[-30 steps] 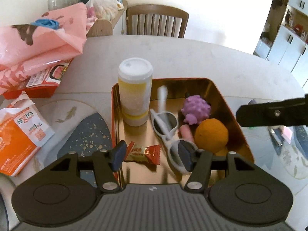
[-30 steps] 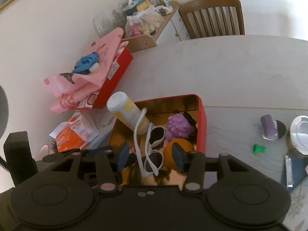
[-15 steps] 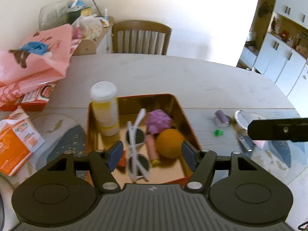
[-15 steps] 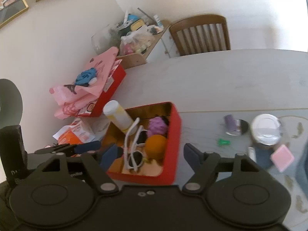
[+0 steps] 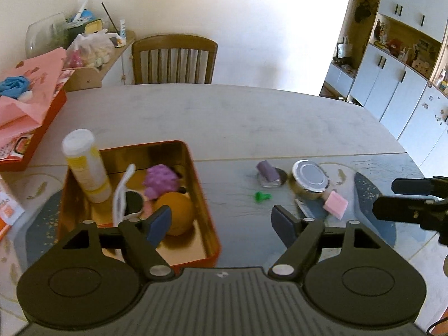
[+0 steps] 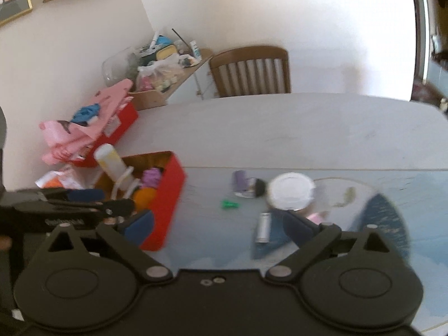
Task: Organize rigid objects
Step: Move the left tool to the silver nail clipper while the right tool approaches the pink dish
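Note:
A red tin [image 5: 207, 204] with a gold inside holds a yellow bottle [image 5: 86, 168], white sunglasses [image 5: 120, 198], a purple spiky toy [image 5: 161, 182] and an orange ball [image 5: 176, 212]. My left gripper [image 5: 221, 224] hovers over the tin's right wall, its jaws opening with nothing between them. My right gripper [image 6: 219, 225] hangs right of the tin [image 6: 168, 196], its jaws also opening and empty. Loose on the table lie a green piece [image 6: 230, 204], a purple block [image 5: 267, 170], a round metal-lidded jar [image 5: 309, 175], a pink square [image 5: 336, 204] and a silver tube [image 6: 263, 226].
A red box under pink paper [image 5: 30, 106] and orange packets [image 5: 8, 210] crowd the table's left end. A wooden chair [image 5: 173, 58] stands at the far side. Bare tabletop [image 5: 252, 117] stretches behind the tin. White cabinets [image 5: 406, 84] line the right wall.
Both grippers have drawn back from inside the tin and swung right, and both pairs of jaws have spread wider. The sunglasses stay in the tin.

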Tool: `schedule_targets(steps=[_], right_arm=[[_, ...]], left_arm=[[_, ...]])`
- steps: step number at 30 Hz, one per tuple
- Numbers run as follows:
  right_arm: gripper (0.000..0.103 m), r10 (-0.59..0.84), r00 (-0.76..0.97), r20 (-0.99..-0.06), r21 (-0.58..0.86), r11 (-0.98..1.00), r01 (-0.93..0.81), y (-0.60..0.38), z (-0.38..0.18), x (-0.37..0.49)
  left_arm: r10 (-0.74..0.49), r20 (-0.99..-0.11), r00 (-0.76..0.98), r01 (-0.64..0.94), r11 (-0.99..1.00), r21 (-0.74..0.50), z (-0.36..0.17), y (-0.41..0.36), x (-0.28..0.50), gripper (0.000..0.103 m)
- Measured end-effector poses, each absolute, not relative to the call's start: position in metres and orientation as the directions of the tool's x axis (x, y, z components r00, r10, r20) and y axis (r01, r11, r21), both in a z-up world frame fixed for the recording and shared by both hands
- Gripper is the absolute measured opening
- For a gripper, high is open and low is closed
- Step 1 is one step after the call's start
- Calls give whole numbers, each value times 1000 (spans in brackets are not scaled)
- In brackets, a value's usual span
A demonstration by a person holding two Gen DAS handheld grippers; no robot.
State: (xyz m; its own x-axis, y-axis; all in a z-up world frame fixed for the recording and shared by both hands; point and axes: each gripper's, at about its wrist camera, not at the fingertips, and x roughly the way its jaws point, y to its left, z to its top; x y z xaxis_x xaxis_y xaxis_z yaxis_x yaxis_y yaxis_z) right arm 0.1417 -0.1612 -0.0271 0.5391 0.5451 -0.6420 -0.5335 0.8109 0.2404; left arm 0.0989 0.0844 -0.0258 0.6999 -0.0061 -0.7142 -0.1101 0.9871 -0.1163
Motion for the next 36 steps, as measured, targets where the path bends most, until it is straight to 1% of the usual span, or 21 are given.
schedule_targets(steps=[2,8,17,23,26,29,33,36], right_arm=[[101,529,560,-638,206,818,-537,-171,-30,142],[102,486,591,-644,112,824,-555,-191,-44,152],[101,452,571,-685,37,805,-593,-206,-73,176],[100,435,567,-699,-55,758,-650,-202,-92,185],[98,424,559,-713,-83,741,-667,-199,-104,191],[95,422,535,-732,-79,727,-682,-198,-113,199],[86,426,500,-754,-77,698,-712,-194,-124,206],[82,433,489,-757,-79,682,-727,-192,-129,209]], left_arm=[[-7,-715,699,-111,987,-118,-27,75,103,82],[-12,-719,695,-111,986,-123,-36,46,116,82],[-13,-744,668,-123,984,-127,-60,4,143,82],[-10,-768,641,-126,985,-118,-79,-18,160,82],[0,-784,621,-132,986,-105,-89,-26,168,82],[0,-799,602,-143,984,-108,-98,-30,175,82],[1,-818,575,-151,983,-105,-111,-36,182,82],[7,-826,564,-157,983,-98,-117,-39,187,82]])
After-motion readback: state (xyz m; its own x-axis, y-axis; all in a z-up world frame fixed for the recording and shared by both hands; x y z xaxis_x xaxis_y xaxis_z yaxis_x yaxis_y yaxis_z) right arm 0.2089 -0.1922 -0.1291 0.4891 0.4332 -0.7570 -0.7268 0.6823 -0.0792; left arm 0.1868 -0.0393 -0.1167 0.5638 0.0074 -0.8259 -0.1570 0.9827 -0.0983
